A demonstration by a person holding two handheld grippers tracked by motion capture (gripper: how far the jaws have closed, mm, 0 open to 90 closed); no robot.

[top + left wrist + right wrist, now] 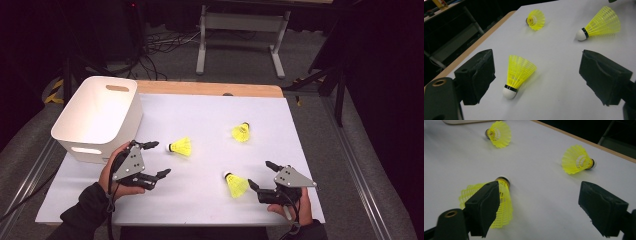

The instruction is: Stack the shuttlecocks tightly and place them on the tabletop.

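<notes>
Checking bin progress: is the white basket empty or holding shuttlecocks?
Empty as far as visible: the white basket shows bare inner walls; three shuttlecocks lie on the table.

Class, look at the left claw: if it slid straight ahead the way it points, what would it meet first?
Probably the nearest yellow shuttlecock, lying on the white table just ahead between the open left claw jaws, untouched. Depth is hard to judge.

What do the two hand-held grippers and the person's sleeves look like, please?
Each gripper, left gripper and right gripper, has a black body, two blocky black jaws and a grey three-cornered plate with small dark holes on top. A black cable trails from the left one. The person wears dark sleeves.
</notes>
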